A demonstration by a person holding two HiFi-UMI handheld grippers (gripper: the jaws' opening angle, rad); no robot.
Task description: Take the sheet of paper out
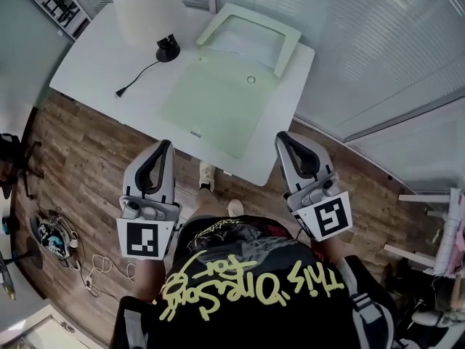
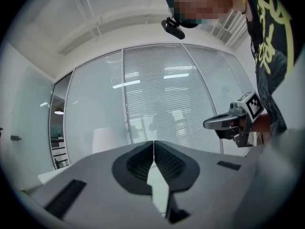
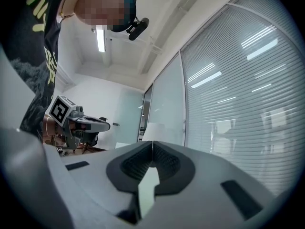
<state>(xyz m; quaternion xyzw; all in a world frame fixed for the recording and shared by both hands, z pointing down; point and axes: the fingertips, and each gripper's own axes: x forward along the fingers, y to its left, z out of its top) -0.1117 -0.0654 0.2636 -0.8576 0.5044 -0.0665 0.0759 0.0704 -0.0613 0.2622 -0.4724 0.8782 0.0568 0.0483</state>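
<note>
The lampshade (image 1: 147, 9) is cut off by the head view's top edge; what the green folder (image 1: 218, 102) holds cannot be told.

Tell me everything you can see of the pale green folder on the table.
The pale green folder lies flat on the white table, turned askew to its edges, with one corner close to the near edge. It looks like thin, translucent plastic and is roughly rectangular. A small round ring, perhaps a snap, sits near its far end. That end meets the white frame; nothing else touches it. No sheet inside can be made out.
</note>
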